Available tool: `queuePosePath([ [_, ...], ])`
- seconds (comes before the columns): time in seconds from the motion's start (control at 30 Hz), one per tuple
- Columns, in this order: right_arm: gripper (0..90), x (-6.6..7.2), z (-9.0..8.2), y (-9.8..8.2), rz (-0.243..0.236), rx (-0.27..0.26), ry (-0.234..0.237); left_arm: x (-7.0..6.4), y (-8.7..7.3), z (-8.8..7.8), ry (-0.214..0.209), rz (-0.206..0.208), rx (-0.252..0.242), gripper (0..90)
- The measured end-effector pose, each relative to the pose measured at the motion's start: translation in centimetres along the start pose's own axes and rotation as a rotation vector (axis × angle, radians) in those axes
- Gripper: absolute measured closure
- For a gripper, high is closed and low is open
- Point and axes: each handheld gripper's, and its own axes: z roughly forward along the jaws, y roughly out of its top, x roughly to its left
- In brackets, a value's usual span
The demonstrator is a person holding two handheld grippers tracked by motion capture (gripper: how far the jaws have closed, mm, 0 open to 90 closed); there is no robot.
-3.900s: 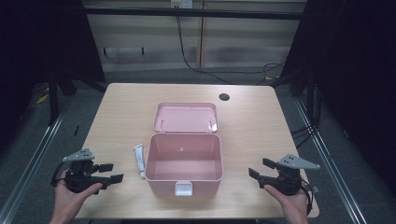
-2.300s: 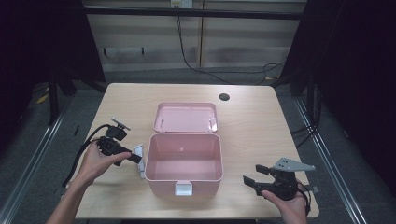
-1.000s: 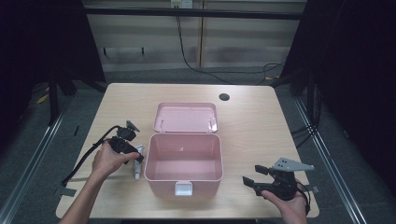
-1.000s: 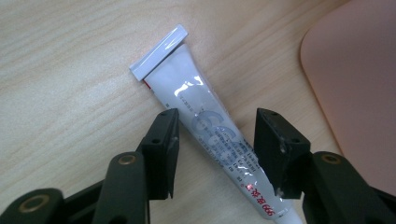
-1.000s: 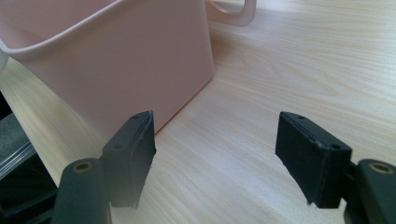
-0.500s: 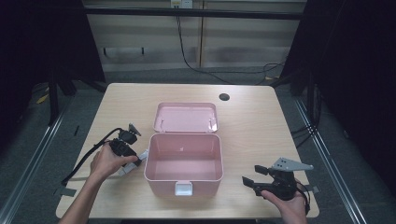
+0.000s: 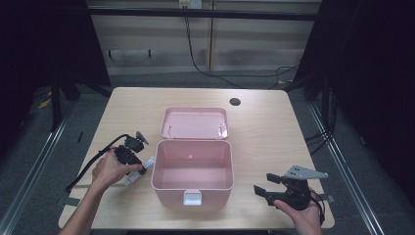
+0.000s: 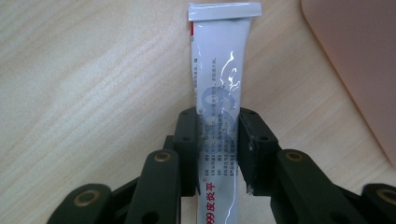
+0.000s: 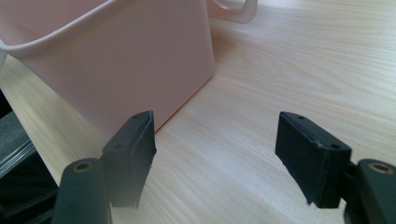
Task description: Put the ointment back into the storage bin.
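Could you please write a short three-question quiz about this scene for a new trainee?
1. True or false: the left hand-held gripper is closed on the tube.
2. The lid of the pink box is: A) shut, B) open, C) missing.
3. Fill in: the right hand-held gripper has its jaws ____ with nothing between them.

Key: 1. True, its jaws have just been closing and now press the tube, which lies on the table. 2. B. 3. Open.
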Motion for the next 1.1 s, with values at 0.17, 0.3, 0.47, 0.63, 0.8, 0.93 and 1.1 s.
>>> queuePosePath([
  [0.17, 28.9, 0.0, 0.0, 0.0, 0.000, 0.001, -0.001, 0.0, -0.4, -0.4, -0.003, 0.016, 0.008, 71.0],
  [0.3, 28.9, 0.0, 0.0, 0.0, 0.000, 0.000, 0.000, 0.2, -0.7, -1.2, -0.005, 0.023, 0.009, 71.0],
  [0.47, 28.9, 0.0, 0.0, 0.0, 0.002, 0.003, 0.001, 0.5, -1.2, -2.0, -0.009, 0.030, 0.011, 71.0],
  [0.63, 28.9, 0.0, 0.0, 0.0, 0.001, 0.003, 0.001, 0.4, -1.7, -3.0, -0.013, 0.037, 0.002, 71.0],
  [0.8, 28.9, 0.0, 0.0, 0.0, 0.004, 0.004, 0.001, 0.3, -1.9, -3.6, -0.026, 0.053, 0.011, 71.0],
  [0.93, 28.9, 0.0, 0.0, 0.0, 0.004, 0.005, 0.001, -0.1, -2.1, -4.4, -0.039, 0.088, 0.017, 71.0],
  [1.1, 29.2, 0.0, 0.0, 0.0, 0.002, 0.004, 0.003, -0.3, -2.5, -5.5, -0.040, 0.111, 0.018, 71.0],
])
